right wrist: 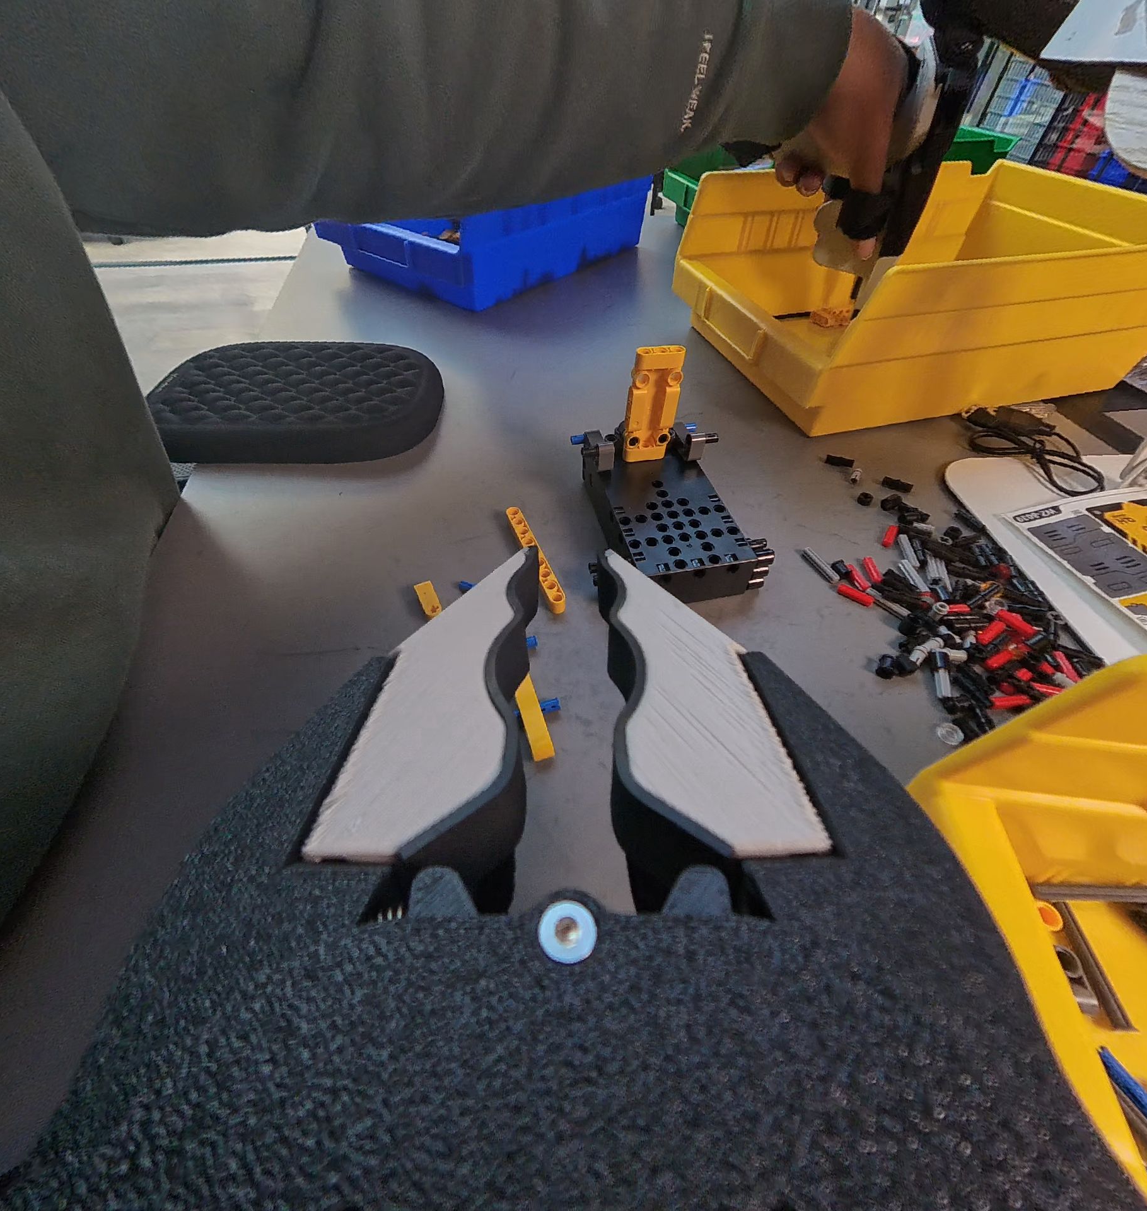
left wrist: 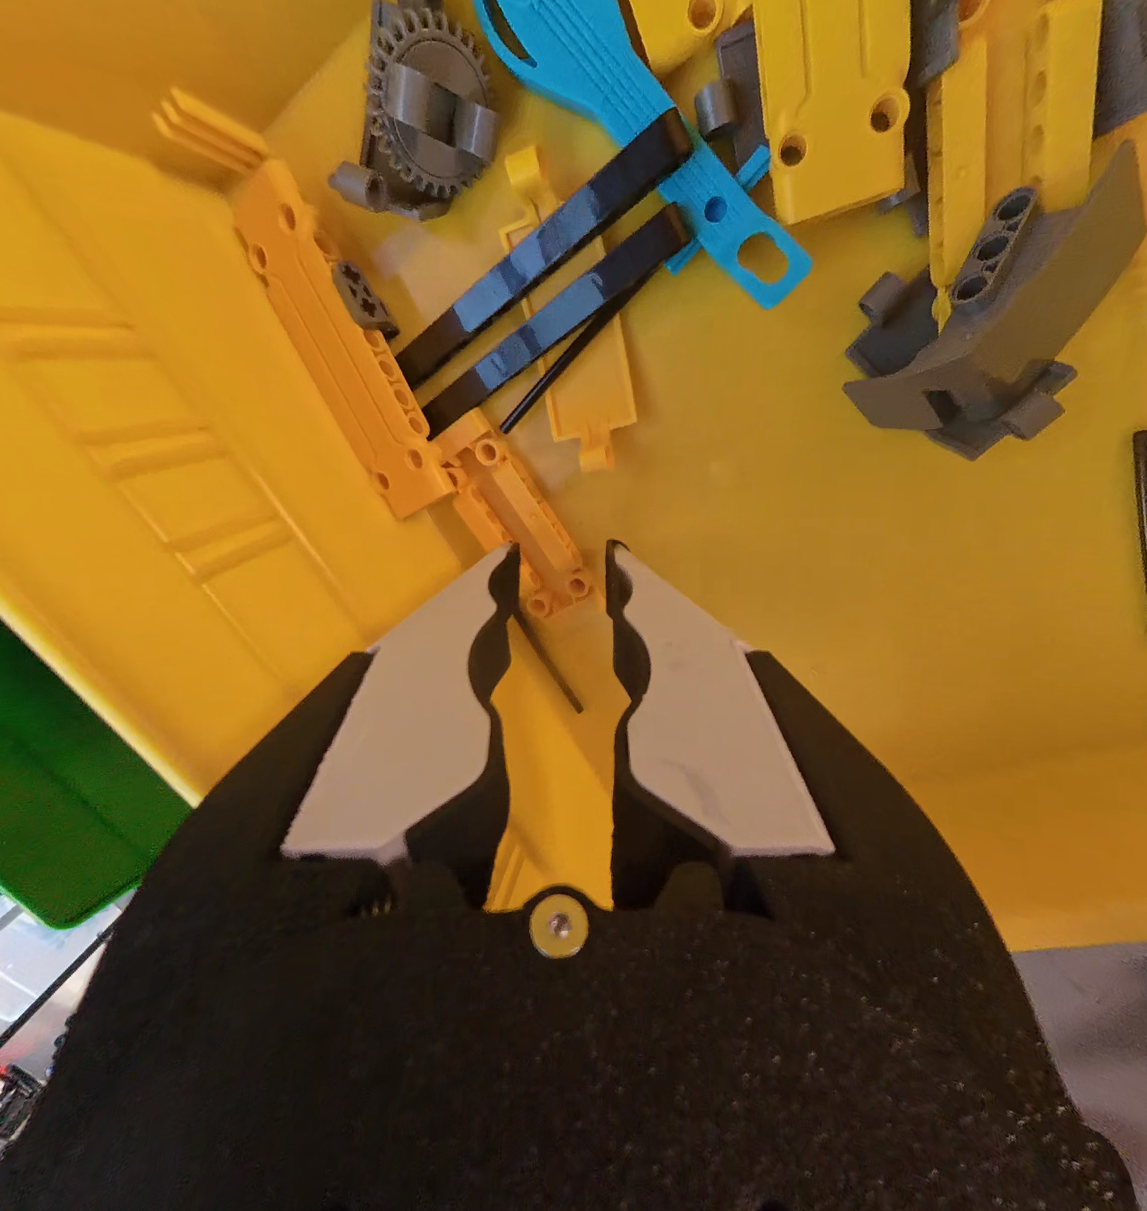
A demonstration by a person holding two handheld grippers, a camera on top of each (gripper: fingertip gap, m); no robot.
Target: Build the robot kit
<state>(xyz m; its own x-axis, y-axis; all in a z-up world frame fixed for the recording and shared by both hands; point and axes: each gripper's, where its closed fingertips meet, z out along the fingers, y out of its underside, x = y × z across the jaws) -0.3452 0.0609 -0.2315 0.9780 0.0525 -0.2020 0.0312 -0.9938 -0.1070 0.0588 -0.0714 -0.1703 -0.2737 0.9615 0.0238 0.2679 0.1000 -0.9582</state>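
Black pebbled housing fills the foreground of both wrist views, each carrying two pale grey fingers with wavy black inner pads. Inside the yellow bin [left wrist: 787, 590], the left claw [left wrist: 561, 550] stands with its jaws parted and nothing between them; the near end of a short orange pinhole beam [left wrist: 525, 518] lies just at its fingertips, slightly toward the left finger. That beam's long axis runs away from the claw up and to the left, end to end with a longer orange panel [left wrist: 335, 341] along the bin wall. A thin black rod [left wrist: 551, 662] lies between the fingers on the bin floor. Farther off are two glossy black straps [left wrist: 544, 282], a turquoise lever [left wrist: 629, 124], a grey gear [left wrist: 426, 98] and a curved grey shell [left wrist: 1016, 308].

Over the grey counter [right wrist: 361, 524], the right claw [right wrist: 567, 563] hangs likewise spread and empty. Just beyond its tips lie a slim yellow beam [right wrist: 534, 557] and a black perforated block [right wrist: 678, 531] with an upright orange piece [right wrist: 649, 406].
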